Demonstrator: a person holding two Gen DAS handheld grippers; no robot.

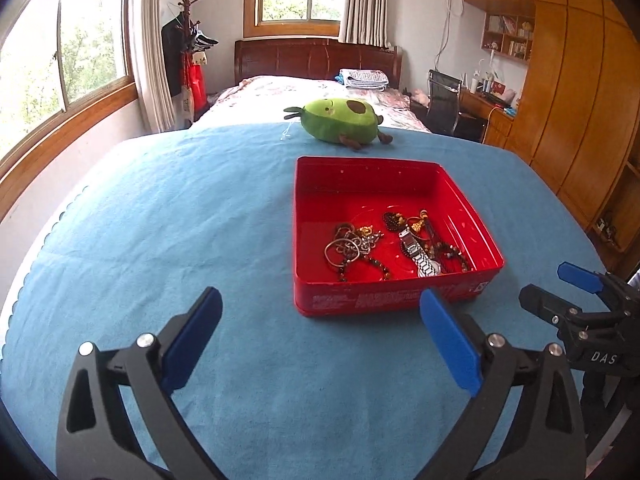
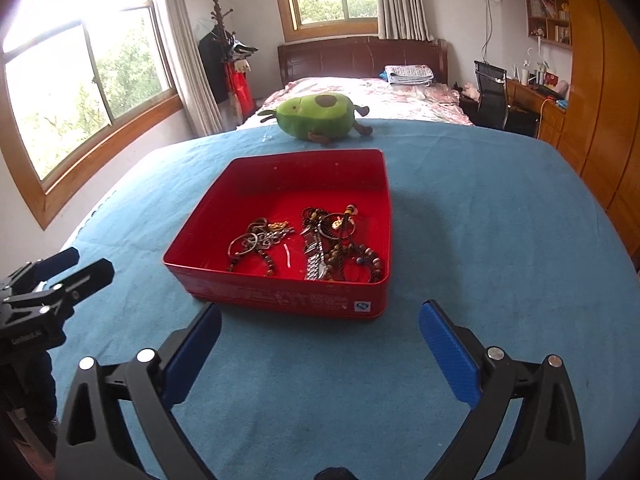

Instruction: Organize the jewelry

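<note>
Both jaws spread wide and empty, the left hand-held gripper [image 1: 320, 344] and right hand-held gripper [image 2: 320, 354] hover over the blue cloth-covered surface [image 1: 160, 240], just short of the red rectangular tin [image 2: 280, 294] holding tangled bead bracelets, chains and a silver metal watch [image 1: 420, 254].

- The red box [image 2: 280, 296] looks like glossy painted tin, smooth inside.
- The watch [image 1: 422, 258] has a shiny metal link band.
- The silver rings and chain [image 1: 352, 244] gleam like polished metal.
- The beaded strands [image 2: 360, 260] look matt, wood-like.
- The blue cloth [image 1: 180, 220] is soft, matt, slightly rough.
- The avocado toy [image 2: 316, 114], far side, is fuzzy plush.
- The left gripper [image 1: 320, 336] and right gripper [image 2: 320, 344] are matt black plastic with textured blue pads [image 2: 448, 360] and shiny metal pins.
</note>
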